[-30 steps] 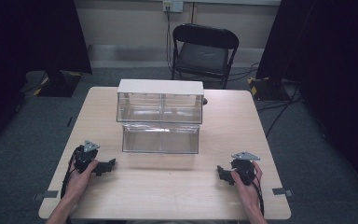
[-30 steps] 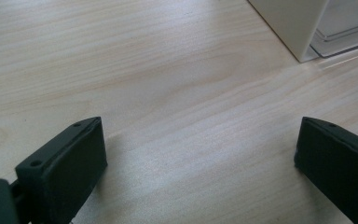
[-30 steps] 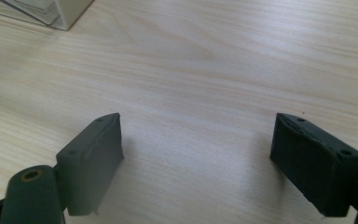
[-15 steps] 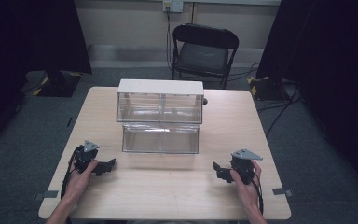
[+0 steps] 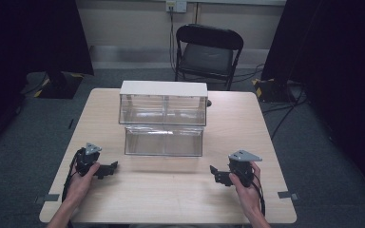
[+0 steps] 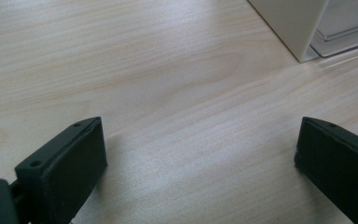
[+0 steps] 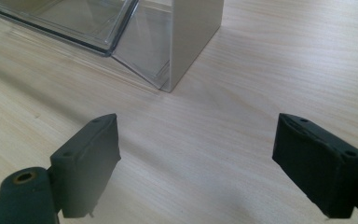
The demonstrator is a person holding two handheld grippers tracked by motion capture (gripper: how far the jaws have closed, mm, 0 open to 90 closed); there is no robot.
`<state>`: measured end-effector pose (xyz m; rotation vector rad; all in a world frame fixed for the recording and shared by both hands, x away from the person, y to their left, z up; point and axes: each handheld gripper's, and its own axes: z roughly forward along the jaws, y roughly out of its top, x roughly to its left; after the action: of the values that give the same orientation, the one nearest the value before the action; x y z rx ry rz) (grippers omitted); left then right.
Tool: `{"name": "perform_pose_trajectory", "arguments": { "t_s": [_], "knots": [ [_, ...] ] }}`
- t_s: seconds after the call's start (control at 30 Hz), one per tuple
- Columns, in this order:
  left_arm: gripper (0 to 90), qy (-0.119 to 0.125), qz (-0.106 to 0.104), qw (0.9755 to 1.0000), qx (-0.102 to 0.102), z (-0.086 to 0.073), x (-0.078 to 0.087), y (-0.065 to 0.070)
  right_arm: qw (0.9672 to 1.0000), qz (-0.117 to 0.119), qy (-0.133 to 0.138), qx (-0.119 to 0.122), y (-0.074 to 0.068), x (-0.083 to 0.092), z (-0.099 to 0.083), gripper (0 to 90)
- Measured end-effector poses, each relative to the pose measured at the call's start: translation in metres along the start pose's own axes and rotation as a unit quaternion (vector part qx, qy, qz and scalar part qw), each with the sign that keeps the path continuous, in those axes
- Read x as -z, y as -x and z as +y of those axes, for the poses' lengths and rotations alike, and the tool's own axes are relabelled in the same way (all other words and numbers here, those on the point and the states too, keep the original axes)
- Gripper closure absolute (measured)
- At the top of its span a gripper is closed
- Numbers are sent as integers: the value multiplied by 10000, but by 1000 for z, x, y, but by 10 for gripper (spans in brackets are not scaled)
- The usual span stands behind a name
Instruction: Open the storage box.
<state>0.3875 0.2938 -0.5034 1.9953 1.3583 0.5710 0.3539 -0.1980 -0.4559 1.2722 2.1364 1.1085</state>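
A clear plastic drawer cabinet [image 5: 164,102] with a white top stands in the middle of the wooden table [image 5: 171,199]. Its lower clear drawer [image 5: 164,140] is pulled out toward me. My left gripper [image 5: 105,169] rests on the table at the front left, its jaws pointing right. In the left gripper view the left gripper [image 6: 200,163] is open over bare wood, with the cabinet's white side [image 6: 289,23] far ahead. My right gripper [image 5: 217,175] hovers at the front right and points left. It [image 7: 196,158] is open and empty, facing the cabinet's white corner [image 7: 196,32] and the drawer [image 7: 74,18].
A black folding chair [image 5: 208,50] stands behind the table's far edge. Cables run across the grey floor at the right. Dark curtains close off both sides. Bare wood lies between the two grippers and in front of the drawer.
The right gripper has lifted slightly off the table and drifted a little. The left gripper and the cabinet have stayed put.
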Motion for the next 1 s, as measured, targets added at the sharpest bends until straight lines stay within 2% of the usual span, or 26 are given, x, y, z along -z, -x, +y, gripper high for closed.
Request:
{"name": "perform_pose_trajectory", "arguments": {
  "t_s": [0.23, 0.37, 0.5, 0.67, 0.9, 1.0],
  "knots": [
    [16, 0, 0, 10000, 0, 0, 0, 0, 9998, 172, 32, 116, -9, -4, 14, 141],
    [16, 0, 0, 10000, -1, 0, 0, 0, 9994, 296, 10, 155, -19, -12, 20, 141],
    [16, 0, 0, 10000, -1, 0, 0, 0, 9986, 426, -53, 301, -29, -23, 23, 140],
    [16, 0, 0, 10000, -1, 0, 0, 0, 9985, 477, -82, 255, -35, -37, 25, 141],
    [16, -1, -1, 10000, -1, 0, 0, 0, 9980, 487, -184, 344, -41, -50, 32, 141],
    [16, 0, 0, 10000, 0, 0, 0, 0, 9980, 545, -154, 263, -43, -57, 33, 140]
  ]
}}
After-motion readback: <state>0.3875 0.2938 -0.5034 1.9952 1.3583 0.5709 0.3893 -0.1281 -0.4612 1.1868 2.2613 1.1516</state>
